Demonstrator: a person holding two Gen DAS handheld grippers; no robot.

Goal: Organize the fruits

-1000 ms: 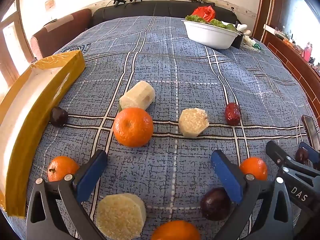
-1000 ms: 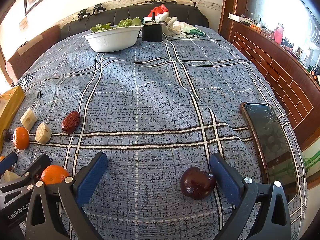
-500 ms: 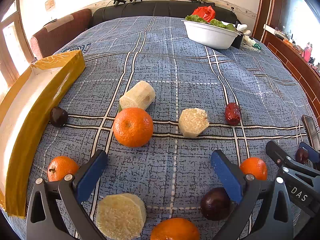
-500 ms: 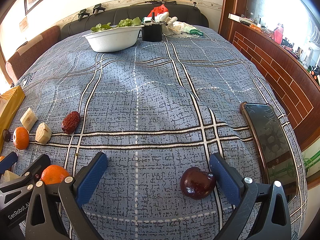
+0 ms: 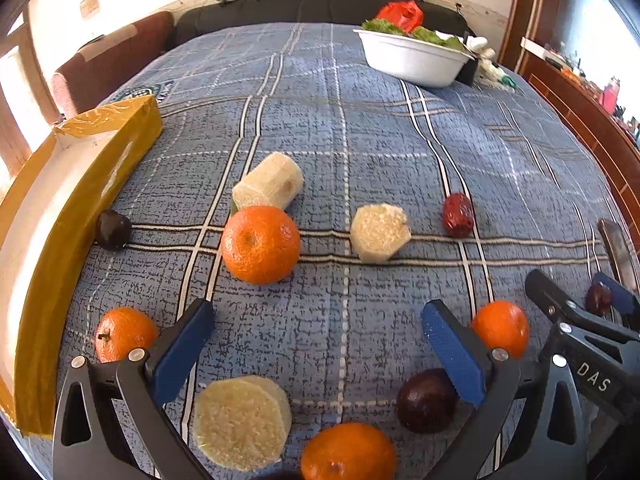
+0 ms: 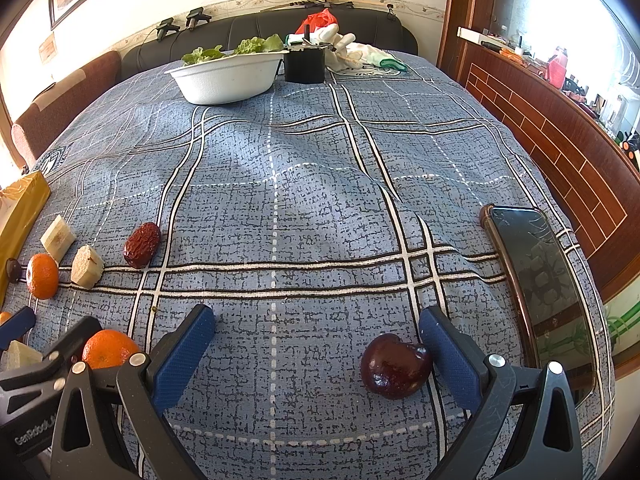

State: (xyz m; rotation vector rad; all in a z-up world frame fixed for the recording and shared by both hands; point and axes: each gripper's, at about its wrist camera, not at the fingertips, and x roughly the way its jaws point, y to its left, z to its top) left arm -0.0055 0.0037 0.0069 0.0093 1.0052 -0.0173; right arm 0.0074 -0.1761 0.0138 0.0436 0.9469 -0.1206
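Observation:
Fruit lies scattered on a blue plaid cloth. In the left wrist view my left gripper (image 5: pixel 316 332) stands open over the cloth, nothing between its fingers. An orange (image 5: pixel 260 244) sits just ahead of it, with pale cut pieces (image 5: pixel 268 186) (image 5: pixel 380 232) and a red date (image 5: pixel 458 215) beyond. Another orange (image 5: pixel 124 334), a pale slice (image 5: pixel 242 420), an orange (image 5: pixel 348 454) and a dark plum (image 5: pixel 426 400) lie close to the fingers. In the right wrist view my right gripper (image 6: pixel 316 338) is open, a dark red plum (image 6: pixel 394 366) resting against its right finger's inner side.
A yellow box (image 5: pixel 60 216) lines the left edge, a small dark fruit (image 5: pixel 113 230) beside it. A white bowl of greens (image 6: pixel 226 76) and a black container (image 6: pixel 305 65) stand at the far end. A phone (image 6: pixel 540 280) lies at the right edge, near a wooden wall.

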